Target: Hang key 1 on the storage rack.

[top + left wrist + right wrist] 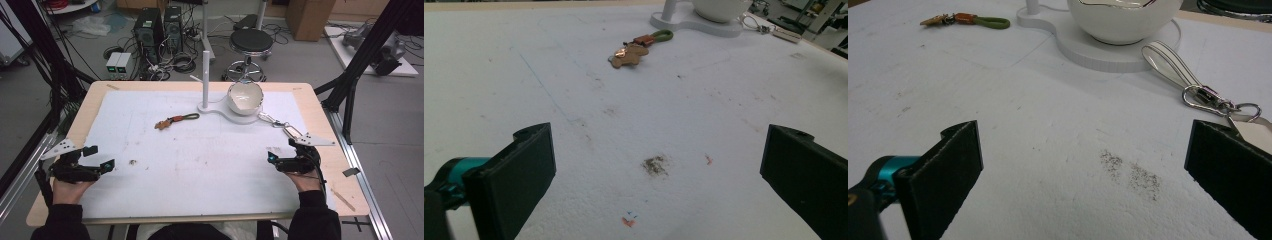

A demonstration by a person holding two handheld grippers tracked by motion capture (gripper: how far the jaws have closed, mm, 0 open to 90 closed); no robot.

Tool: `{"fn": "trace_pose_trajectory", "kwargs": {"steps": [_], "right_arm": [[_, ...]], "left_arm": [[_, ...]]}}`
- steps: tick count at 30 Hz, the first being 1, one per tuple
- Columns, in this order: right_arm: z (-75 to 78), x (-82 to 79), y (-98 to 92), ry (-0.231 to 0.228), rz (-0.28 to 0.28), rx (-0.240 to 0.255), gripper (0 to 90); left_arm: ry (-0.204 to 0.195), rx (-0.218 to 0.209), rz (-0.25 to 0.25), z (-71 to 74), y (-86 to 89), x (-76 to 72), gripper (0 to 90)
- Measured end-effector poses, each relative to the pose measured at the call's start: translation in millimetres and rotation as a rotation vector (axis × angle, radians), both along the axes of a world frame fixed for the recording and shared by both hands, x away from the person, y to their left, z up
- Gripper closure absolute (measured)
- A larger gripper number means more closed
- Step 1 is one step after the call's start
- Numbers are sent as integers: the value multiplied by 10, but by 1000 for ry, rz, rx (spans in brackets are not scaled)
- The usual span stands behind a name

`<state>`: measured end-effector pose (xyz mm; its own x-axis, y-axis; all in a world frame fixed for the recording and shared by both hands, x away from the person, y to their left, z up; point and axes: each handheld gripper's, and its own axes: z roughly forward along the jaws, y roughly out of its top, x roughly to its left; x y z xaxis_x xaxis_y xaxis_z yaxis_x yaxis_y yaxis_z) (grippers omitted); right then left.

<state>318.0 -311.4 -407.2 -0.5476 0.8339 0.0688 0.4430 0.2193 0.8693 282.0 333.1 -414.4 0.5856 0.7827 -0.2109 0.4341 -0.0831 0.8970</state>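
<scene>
My left gripper [99,157] hovers over the white sheet near the table's front left, jaws wide open with nothing between them [659,175]. At the front right my right gripper [282,150] is also open and empty [1083,170]. A keychain with a green loop and a brown figure [175,120] lies mid-table, far ahead of the left jaws [634,50]. A second keychain, with a white strap and metal clasp [279,125], lies just beyond the right gripper, its clasp [1205,97] close to the right-hand jaw.
A white stand [215,107] with an upright post and a white bowl [245,97] sits at the back centre of the table [320,120]. The sheet [200,170] carries small dark smudges. A stool, computer towers and cables stand on the floor beyond.
</scene>
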Motion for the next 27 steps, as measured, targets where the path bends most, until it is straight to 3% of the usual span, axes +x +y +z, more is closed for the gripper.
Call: {"fn": "trace_pose_trajectory", "kwargs": {"steps": [5,11,18,23,27], "right_arm": [[-5,3,-3,3,-3,-5,12],[-7,-1,13,-1,-10,-21,12],[-8,-9,0,5,-21,0,12],[-12,-3,0,4,-19,-11,12],[-12,-2,-2,2,-20,-9,12]], "left_arm": [[3,1,-1,-2,-3,2,18],[20,30,-9,-5,-57,-4,18],[40,43,-26,28,-105,19,18],[64,52,-38,41,-145,67,18],[79,83,-48,77,-186,136,18]]}}
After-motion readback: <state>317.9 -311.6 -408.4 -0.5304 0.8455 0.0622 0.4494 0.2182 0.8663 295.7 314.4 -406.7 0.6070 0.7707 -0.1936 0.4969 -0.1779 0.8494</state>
